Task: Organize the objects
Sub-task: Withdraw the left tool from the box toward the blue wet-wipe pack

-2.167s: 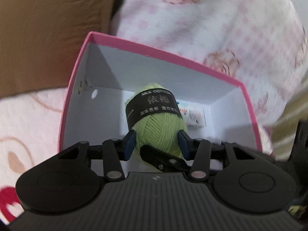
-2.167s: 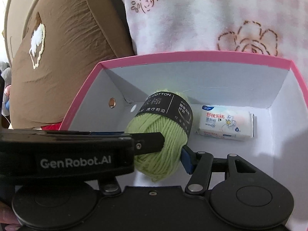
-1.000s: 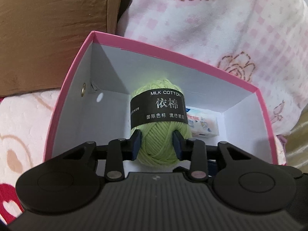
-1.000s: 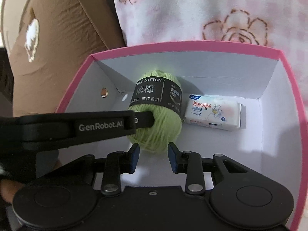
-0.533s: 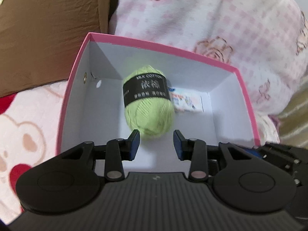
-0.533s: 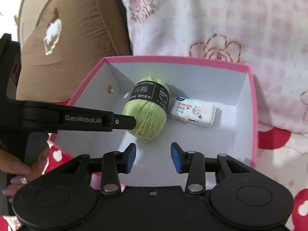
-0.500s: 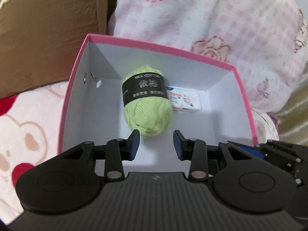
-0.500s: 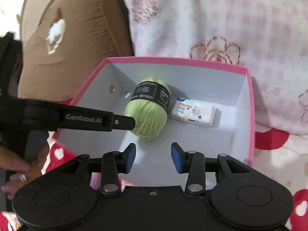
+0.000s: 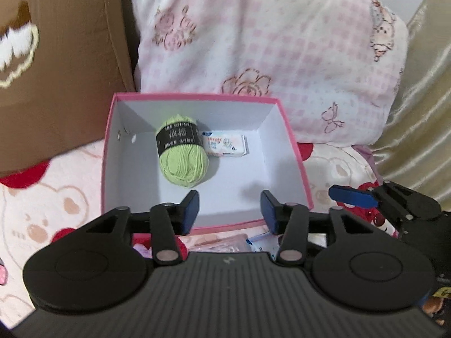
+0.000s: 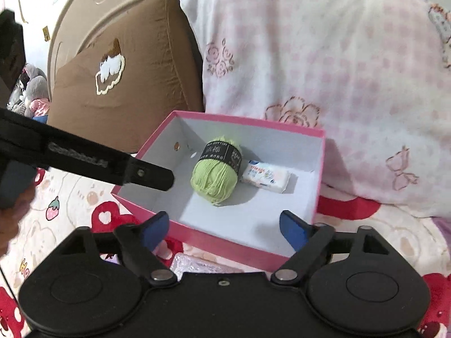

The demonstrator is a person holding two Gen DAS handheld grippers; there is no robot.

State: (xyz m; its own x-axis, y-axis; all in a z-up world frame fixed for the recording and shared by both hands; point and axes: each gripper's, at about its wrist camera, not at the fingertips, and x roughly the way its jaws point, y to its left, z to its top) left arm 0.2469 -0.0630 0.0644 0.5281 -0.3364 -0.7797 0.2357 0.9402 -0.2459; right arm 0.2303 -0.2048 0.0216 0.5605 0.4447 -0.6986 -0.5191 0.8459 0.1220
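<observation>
A pink box (image 9: 194, 97) with a white inside stands on the bed. In it lie a green yarn ball (image 9: 183, 160) with a black band and, to its right, a small tissue pack (image 9: 225, 146). My left gripper (image 9: 229, 211) hovers above the box's near wall, jaws opening, nothing between them. In the right wrist view the same box (image 10: 245, 121), yarn ball (image 10: 215, 174) and tissue pack (image 10: 266, 176) show. My right gripper (image 10: 225, 225) hangs over the near rim, jaws opening wide and empty. The left gripper's finger (image 10: 152, 176) reaches in from the left, apart from the yarn.
A brown cushion (image 10: 118, 70) and a pink-and-white pillow (image 10: 324, 56) stand behind the box. Clear plastic packets (image 9: 220, 243) lie on the bear-print bedspread (image 9: 56, 197) just in front of it. Gold fabric (image 9: 422, 98) hangs at the right. A hand (image 10: 11, 225) shows at the left edge.
The left gripper let go of the yarn ball, which now lies in the box. Both grippers drew back and rose, so the box looks smaller. Both pairs of jaws widened.
</observation>
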